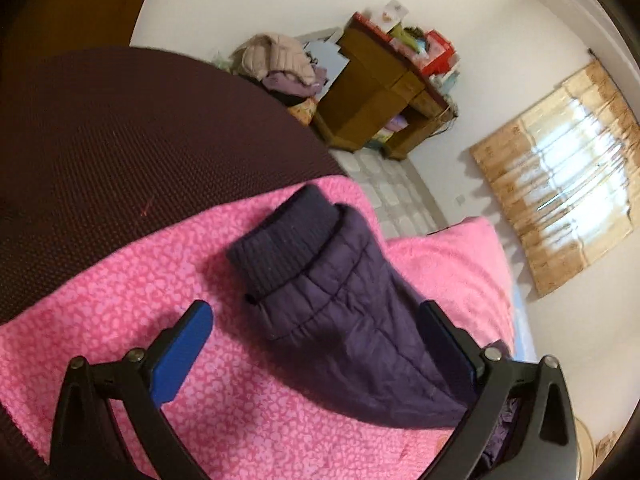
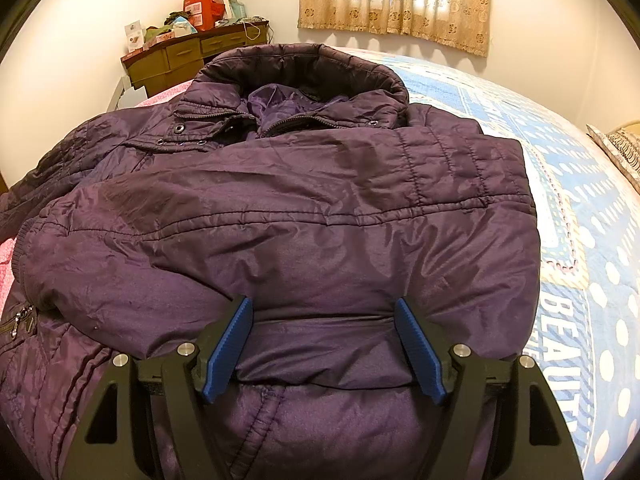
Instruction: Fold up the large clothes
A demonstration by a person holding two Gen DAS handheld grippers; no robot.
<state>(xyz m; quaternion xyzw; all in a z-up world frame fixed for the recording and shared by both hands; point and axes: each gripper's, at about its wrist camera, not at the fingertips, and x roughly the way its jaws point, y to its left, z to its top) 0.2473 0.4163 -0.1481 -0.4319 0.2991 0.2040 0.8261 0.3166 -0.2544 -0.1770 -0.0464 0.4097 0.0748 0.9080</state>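
Note:
A dark purple quilted jacket (image 2: 304, 200) lies on the bed with its hood (image 2: 304, 68) at the far end and one sleeve folded across the chest. My right gripper (image 2: 324, 322) rests low on the jacket, its jaws wide apart, padded fabric bulging between the blue pads (image 2: 230, 344). In the left wrist view the other sleeve (image 1: 352, 320) with its ribbed cuff (image 1: 280, 244) lies on a pink blanket (image 1: 132, 280). My left gripper (image 1: 316, 320) is open around that sleeve; its right finger (image 1: 444, 332) is against the fabric, while the left finger stands clear of it.
A blue patterned quilt (image 2: 580, 208) covers the bed to the right of the jacket. A dark brown surface (image 1: 120, 132) lies beyond the pink blanket. A wooden desk (image 2: 192, 56) with clutter and a curtained window (image 2: 396, 0) stand at the far wall.

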